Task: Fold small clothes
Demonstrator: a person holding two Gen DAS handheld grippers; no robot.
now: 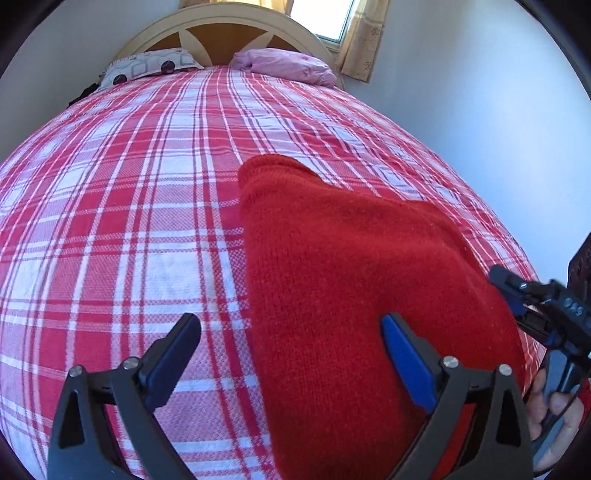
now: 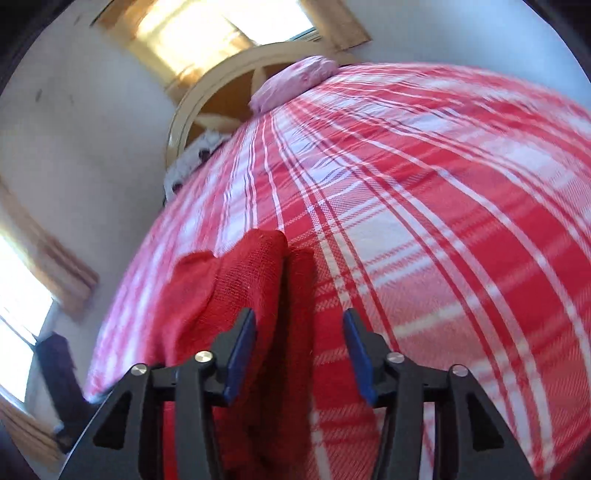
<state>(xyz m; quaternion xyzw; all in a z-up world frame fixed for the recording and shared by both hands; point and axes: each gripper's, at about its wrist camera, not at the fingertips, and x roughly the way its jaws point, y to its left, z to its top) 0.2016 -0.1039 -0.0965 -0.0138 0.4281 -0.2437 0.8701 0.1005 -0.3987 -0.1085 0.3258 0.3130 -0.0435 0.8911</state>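
A red knitted garment (image 1: 351, 280) lies on the bed, already doubled into a long, narrow bundle that runs toward the headboard, so at least 1 fold seems done. The left gripper (image 1: 291, 354) hangs just above its near end with jaws spread wide and nothing between them; 1 blue pad stands over the knit, the other over bare cover, which reads as a release or a reach for the edge. The right gripper (image 2: 299, 350) stands at the garment's other long edge, jaws about half apart, red wool between them but neither pad pressing on it. A hand (image 1: 554, 410) holds its handle.

Under it all is a red and white checked bedspread (image 1: 129, 221), pulled flat. At the head sit 2 pillows, a patterned one (image 1: 147, 68) and a pink one (image 1: 284, 64), against a cream arched headboard (image 1: 221, 22). Pale walls and a bright window (image 1: 321, 18) with yellow curtains close the room.
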